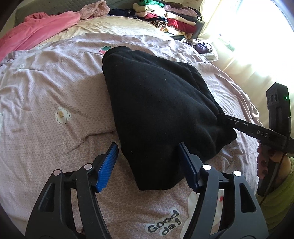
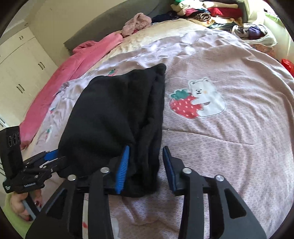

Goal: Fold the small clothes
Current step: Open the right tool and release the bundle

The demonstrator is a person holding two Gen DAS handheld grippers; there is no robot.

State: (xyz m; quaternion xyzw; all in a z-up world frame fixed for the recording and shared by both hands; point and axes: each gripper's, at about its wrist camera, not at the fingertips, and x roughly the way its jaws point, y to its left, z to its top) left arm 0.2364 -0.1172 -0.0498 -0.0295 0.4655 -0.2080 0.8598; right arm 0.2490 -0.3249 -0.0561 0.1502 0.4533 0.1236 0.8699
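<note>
A black fleece garment (image 1: 161, 110) lies folded in layers on the pink bed cover (image 1: 46, 92). It also shows in the right wrist view (image 2: 117, 117). My left gripper (image 1: 148, 152) is open, its blue pads (image 1: 108, 165) on either side of the garment's near left corner. My right gripper (image 2: 146, 154) is open around the garment's near right edge, its left pad (image 2: 123, 169) against or under a fold. In the left wrist view the right gripper's tip (image 1: 223, 116) is hidden in the cloth.
A pink blanket (image 1: 36, 29) and a fuzzy pink item (image 1: 95, 9) lie at the head of the bed. A pile of mixed clothes (image 1: 169, 16) sits at the far right corner. White cupboards (image 2: 22, 60) stand to the left. A bright window (image 1: 257, 36) is on the right.
</note>
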